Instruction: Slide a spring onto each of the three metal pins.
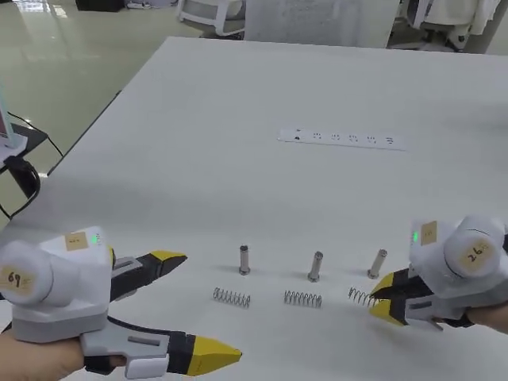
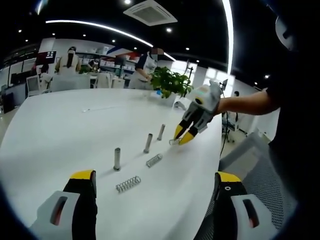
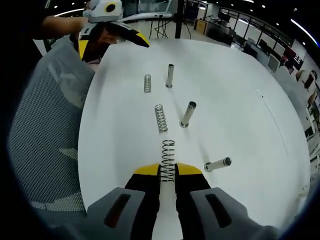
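Table top (image 1: 238, 143) is finished smooth, matt white. Each pin (image 1: 316, 266) is made of bare metal, smooth, with a satin sheen. Each spring (image 1: 302, 298) is wound from thin bright metal wire. Left gripper (image 1: 206, 305) and right gripper (image 1: 375, 303) are moulded in matt white and grey plastic, tips coated yellow. Power strip (image 1: 341, 139) is cased in white plastic. Floor (image 1: 63, 63) is polished glossy. Chair (image 3: 45, 125) is covered in grey mesh cloth.
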